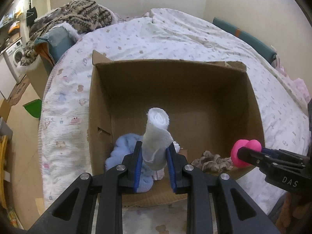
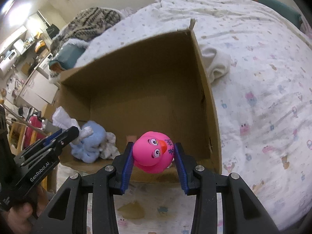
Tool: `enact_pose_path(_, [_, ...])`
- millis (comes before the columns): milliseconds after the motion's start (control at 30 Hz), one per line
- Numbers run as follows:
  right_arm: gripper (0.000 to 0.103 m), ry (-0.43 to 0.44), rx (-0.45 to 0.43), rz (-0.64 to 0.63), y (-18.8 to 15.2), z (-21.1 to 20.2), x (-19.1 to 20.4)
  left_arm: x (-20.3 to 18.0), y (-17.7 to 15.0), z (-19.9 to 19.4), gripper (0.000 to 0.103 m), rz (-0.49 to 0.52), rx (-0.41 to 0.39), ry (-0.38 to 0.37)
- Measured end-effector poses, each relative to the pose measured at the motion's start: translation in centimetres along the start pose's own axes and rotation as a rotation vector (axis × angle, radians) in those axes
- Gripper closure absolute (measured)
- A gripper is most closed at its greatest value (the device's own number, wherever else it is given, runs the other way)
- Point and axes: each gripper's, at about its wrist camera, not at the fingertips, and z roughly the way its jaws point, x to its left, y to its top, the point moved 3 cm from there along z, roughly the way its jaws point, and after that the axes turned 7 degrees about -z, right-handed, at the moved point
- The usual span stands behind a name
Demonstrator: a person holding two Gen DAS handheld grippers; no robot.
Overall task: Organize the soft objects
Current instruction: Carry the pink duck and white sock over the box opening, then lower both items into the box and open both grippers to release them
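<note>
The cardboard box is open on top; its far floor lies bare. A blue plush fills the near-left corner, brown cloth the near-right.

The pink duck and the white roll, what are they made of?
The pink duck looks like smooth rubber or soft plastic: it is shiny, with printed eyes. The white roll looks like fuzzy fleece or knit cloth, matte with a frayed edge. The box looks like plain brown cardboard.

One cardboard box, one pink duck, one white roll, one blue plush.
</note>
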Motion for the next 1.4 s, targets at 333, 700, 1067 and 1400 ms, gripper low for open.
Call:
enact_pose_path(333, [0.061,-0.023,0.048,-0.015,-0.4,1.3,0.0,-0.5,-0.6,0.6,0.081,0.004,0.033,-0.026])
enact_pose_path(700, [0.061,-0.024,0.054,-0.012,-0.4,1.6,0.1,-0.4,-0.8,0.8,0.081,-0.005,0.044,-0.018])
enact_pose_path(1067, [0.057,0.013,0.045,-0.002,-0.3,1.5,0.3,-0.8,-1.0,0.7,0.072,0.004,0.048,-0.027])
enact_pose_path(1400, [0.036,0.029,0.026,0.068,-0.1,1.1,-0.7,-1.1,-0.7,-0.2,0.035,0.011,0.02,-0.029])
